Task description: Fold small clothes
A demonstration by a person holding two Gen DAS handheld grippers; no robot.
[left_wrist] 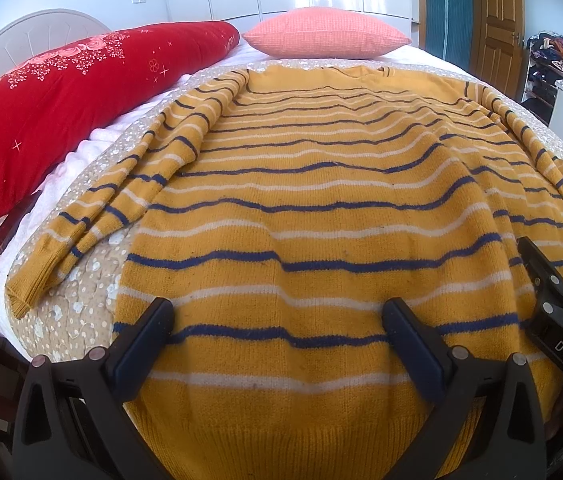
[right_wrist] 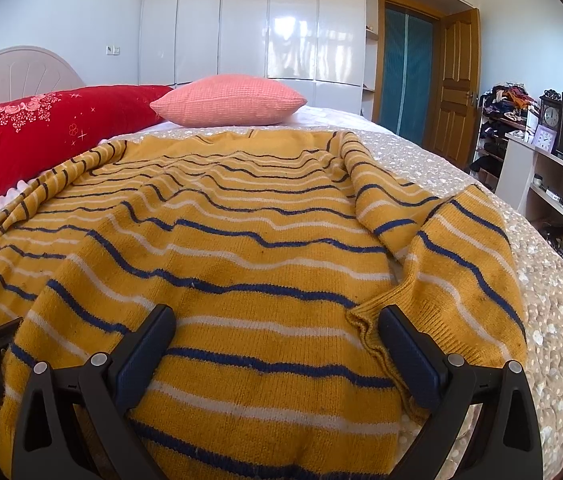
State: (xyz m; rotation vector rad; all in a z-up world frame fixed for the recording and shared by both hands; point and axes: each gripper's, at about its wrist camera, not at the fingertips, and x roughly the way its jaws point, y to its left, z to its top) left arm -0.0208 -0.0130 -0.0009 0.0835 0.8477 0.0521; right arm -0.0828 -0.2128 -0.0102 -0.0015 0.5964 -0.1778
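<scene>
Both tongs are released and grasp nothing: the left tongs [left_wrist: 277, 316] hover wide apart over the hem of the striped sweater [left_wrist: 321, 208], the right tongs [right_wrist: 277, 324] beside its folded-back sleeve cuff [right_wrist: 365, 320], probably placed to start a fold. The sweater lies spread flat on the bed [right_wrist: 553, 280]. Beyond sit a pink pillow [left_wrist: 325, 32] and a red bolster [left_wrist: 61, 92].

Both hand-held grippers [left_wrist: 277, 312] [right_wrist: 277, 320] side by side, jaws wide apart

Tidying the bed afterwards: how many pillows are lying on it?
2: a long red pillow along the headboard side, and a pink pillow beside it, beyond the sweater's collar. Others may be out of view.
</scene>
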